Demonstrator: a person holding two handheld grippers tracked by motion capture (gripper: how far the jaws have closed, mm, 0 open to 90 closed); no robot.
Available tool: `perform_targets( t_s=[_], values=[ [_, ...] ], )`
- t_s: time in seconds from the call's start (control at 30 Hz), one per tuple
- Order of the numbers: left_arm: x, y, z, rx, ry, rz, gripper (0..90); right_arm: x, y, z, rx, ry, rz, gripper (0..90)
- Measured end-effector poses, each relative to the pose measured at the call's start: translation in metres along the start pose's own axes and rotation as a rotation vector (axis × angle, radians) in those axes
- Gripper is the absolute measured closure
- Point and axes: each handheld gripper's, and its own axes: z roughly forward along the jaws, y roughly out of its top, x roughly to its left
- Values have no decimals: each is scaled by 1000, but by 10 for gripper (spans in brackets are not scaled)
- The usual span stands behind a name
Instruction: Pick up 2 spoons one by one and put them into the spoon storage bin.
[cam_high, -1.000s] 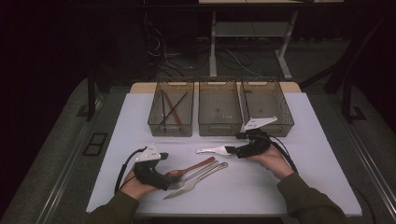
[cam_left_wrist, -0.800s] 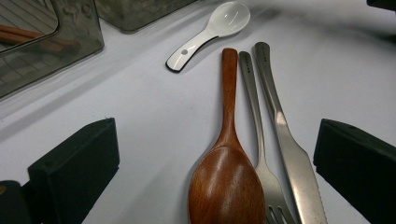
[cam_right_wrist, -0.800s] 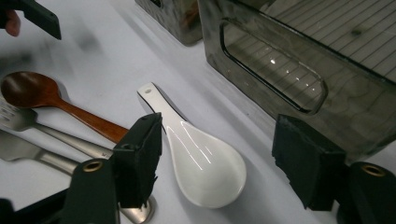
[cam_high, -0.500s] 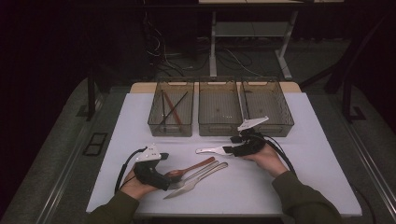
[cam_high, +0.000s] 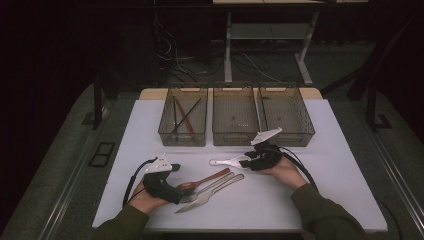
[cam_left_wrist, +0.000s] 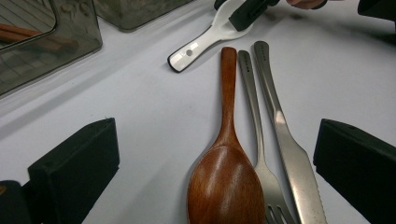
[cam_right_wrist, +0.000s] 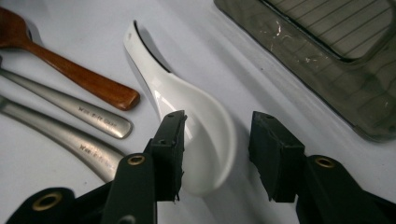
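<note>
Three dark bins (cam_high: 236, 120) in a row at the far side of the white table (cam_high: 345, 165). Nearer than the middle bin, a white ceramic spoon (cam_right_wrist: 196, 116) flat on the tabletop, bowl between the right gripper (cam_right_wrist: 217, 140) jaws, just closing, pads not pressing yet. Left of the white spoon: knife (cam_left_wrist: 285, 140), fork (cam_left_wrist: 257, 135), wooden spoon (cam_left_wrist: 226, 177), between the left gripper (cam_left_wrist: 215, 154) jaws, spread wide.

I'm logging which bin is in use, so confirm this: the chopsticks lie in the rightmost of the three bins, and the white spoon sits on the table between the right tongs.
One thing is wrong: the chopsticks lie in the leftmost bin, not the rightmost, as the high view shows. The rest holds: the white spoon sits on the table between the right tongs, whose jaws have just been closing around its bowl.
</note>
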Motion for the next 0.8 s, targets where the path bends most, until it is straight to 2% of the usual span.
perform_targets(
  t_s=[0.2,0.27,0.53,0.8],
  values=[
    [0,0,0,-1,0,2,0,4,0,-1,13,29,-33,679],
    [0,0,0,-1,1,2,0,5,0,-1,13,29,-40,687],
    [0,0,0,-1,0,4,0,5,-1,-3,4,34,-26,745],
    [0,0,0,-3,0,5,0,3,-4,-5,-24,49,17,807]
  ],
)
